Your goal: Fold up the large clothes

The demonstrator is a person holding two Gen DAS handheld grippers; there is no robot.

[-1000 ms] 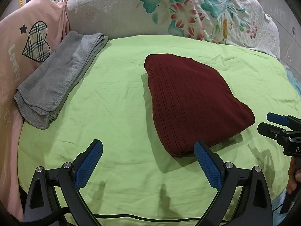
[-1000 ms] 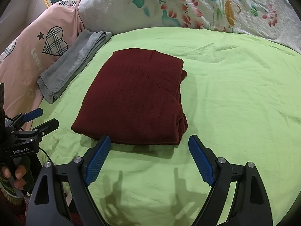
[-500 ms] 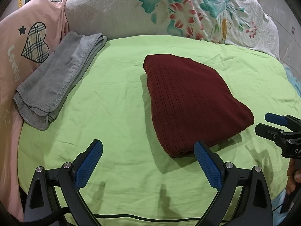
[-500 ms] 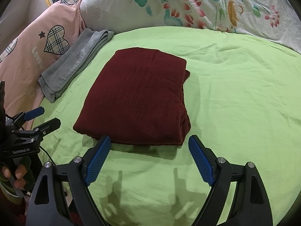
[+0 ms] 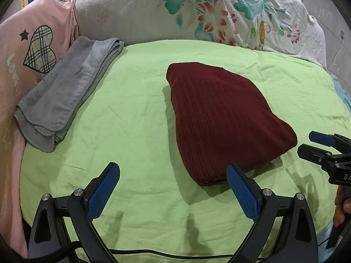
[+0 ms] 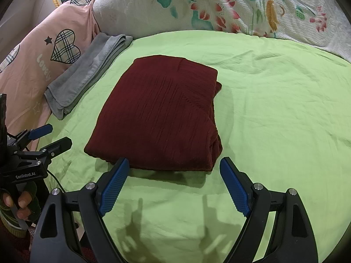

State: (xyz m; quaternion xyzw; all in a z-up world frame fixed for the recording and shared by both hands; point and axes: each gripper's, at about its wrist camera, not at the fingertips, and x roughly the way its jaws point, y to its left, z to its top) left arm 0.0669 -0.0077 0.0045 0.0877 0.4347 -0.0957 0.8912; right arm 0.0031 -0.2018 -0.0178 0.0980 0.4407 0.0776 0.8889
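Here, at the far left of the left wrist view, a pink pillow (image 5: 33,50) with a plaid heart patch fills the upper left corner, and a folded grey towel (image 5: 65,92) lies just beside it along the left edge of the lime-green bedsheet (image 5: 136,114). Across the top of the frame runs a white floral quilt (image 5: 197,15).

At the bottom of that view the left gripper (image 5: 173,188) hangs over the sheet with its blue-padded jaws spread wide and nothing between them. Right of centre, the dark red ribbed sweater (image 5: 219,118) lies folded into a compact rectangle on the sheet; its near corner sits just beside the gripper's right finger, and whether the two touch cannot be told. At the right edge, the right gripper (image 5: 313,144) shows from the side, its jaws parted.

In the right wrist view, the left gripper (image 6: 50,137) appears at the lower left edge, held in a hand (image 6: 17,203). The sweater (image 6: 160,116) occupies the centre, and the right gripper (image 6: 173,177) sits at the bottom, jaws wide apart and empty, straddling the sweater's near edge.
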